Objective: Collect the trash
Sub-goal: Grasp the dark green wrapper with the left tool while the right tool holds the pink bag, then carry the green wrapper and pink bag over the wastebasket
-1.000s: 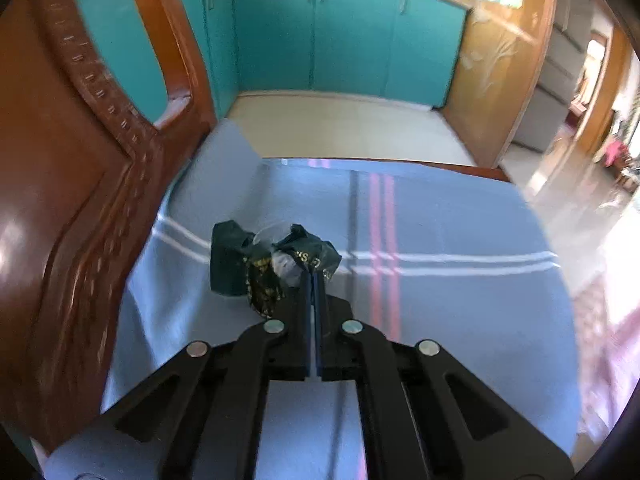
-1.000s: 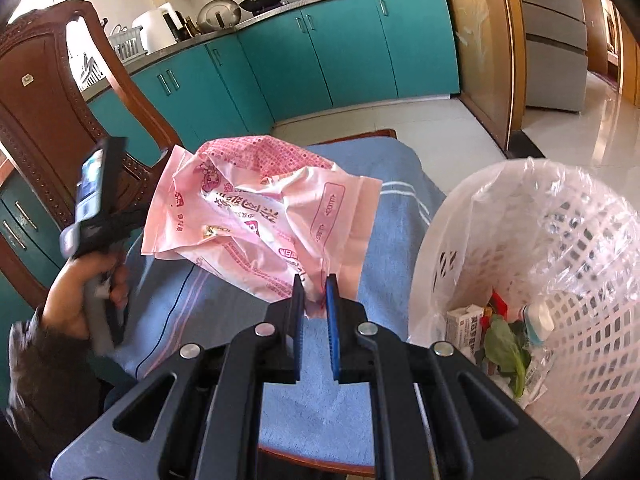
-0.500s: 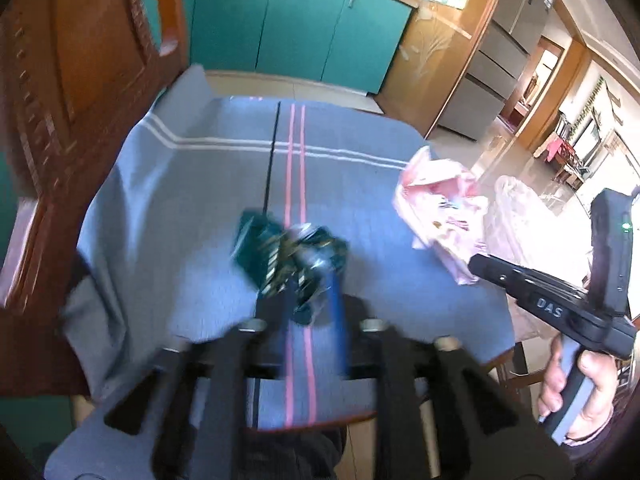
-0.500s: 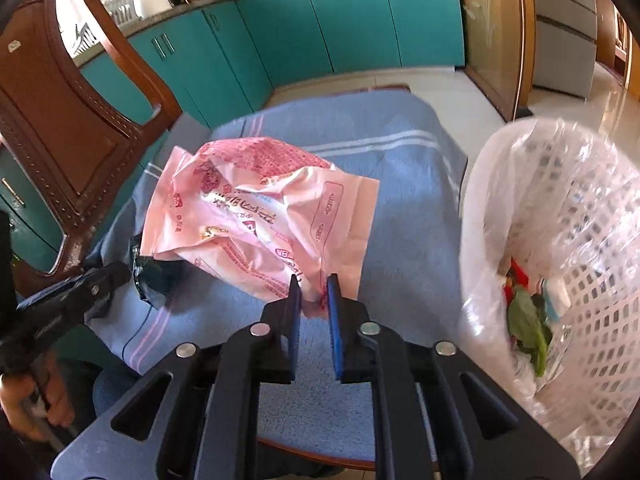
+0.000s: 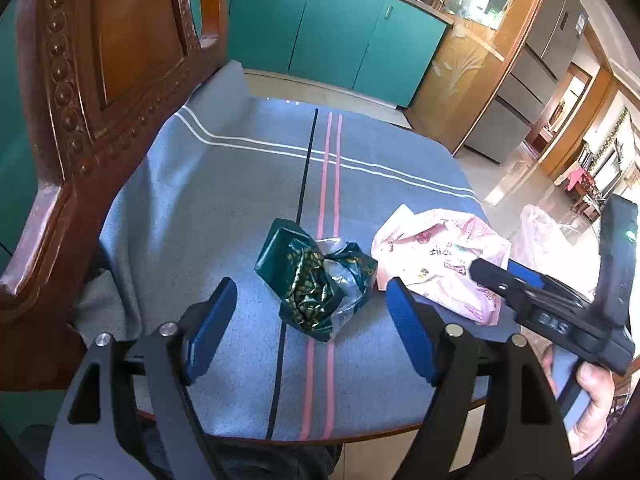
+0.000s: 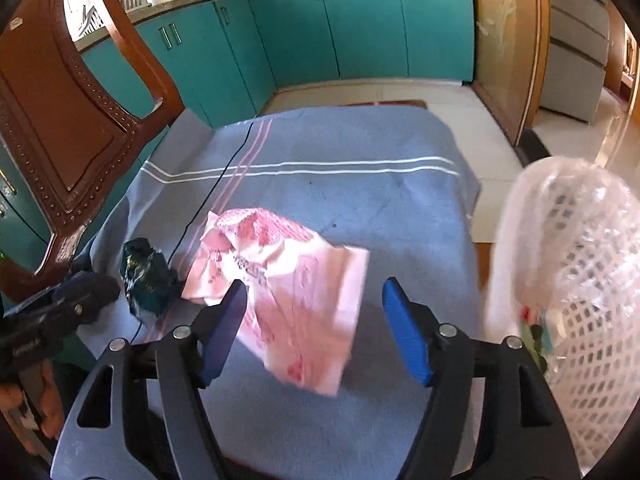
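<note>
1. the blue cloth (image 5: 224, 208) covers the whole seat of the carved wooden chair (image 5: 92, 80); its far half is bare, and the cloth hangs a little over the far and right edges.
2. the white basket (image 6: 580, 280), lined with clear plastic, stands just beside the right edge of the seat, with some trash visible low inside.
3. the pink bag (image 6: 288, 292) lies on the cloth near the front right part. in the right wrist view it sits between and just ahead of the blue pads of the right gripper (image 6: 314, 320), whose jaws are spread wide and grasp nothing; i cannot tell if a pad touches it.
4. the dark green wrapper (image 5: 316, 280) lies crumpled beside the pink bag, on its left, touching or nearly so. the left gripper (image 5: 310, 316) has its jaws released wide, and the wrapper rests between them, apart from both pads.
</note>
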The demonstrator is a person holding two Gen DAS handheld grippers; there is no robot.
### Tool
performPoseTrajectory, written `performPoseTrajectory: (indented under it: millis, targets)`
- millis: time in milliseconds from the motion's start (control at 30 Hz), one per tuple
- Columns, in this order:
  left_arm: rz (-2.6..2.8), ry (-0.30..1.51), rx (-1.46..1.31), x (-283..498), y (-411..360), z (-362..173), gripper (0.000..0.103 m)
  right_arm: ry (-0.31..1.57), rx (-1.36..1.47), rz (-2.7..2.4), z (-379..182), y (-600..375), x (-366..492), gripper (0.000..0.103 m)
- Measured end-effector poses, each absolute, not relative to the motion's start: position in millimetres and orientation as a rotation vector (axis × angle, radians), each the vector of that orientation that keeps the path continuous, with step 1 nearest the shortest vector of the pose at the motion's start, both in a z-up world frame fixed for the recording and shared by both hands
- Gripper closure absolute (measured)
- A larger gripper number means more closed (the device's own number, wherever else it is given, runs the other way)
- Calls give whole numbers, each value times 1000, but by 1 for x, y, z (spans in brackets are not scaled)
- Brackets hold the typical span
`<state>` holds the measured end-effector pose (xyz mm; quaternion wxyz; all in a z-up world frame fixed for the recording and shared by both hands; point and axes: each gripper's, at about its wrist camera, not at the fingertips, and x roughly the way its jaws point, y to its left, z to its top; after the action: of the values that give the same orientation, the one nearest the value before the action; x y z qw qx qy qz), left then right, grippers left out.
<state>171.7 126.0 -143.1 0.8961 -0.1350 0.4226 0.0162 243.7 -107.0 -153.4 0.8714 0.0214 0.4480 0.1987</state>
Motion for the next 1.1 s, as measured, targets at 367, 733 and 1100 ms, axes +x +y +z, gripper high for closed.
performPoseTrajectory:
  millis: [367, 733, 1100]
  targets:
    - [156, 862, -123, 173, 119, -143, 19, 954, 49, 447, -169, -94, 241, 60]
    - [82, 915, -99, 198, 102, -160, 10, 903, 74, 400, -157, -114, 228, 72]
    - [61, 923, -123, 211, 95, -178, 41, 789, 38, 319, -126, -136, 215, 72]
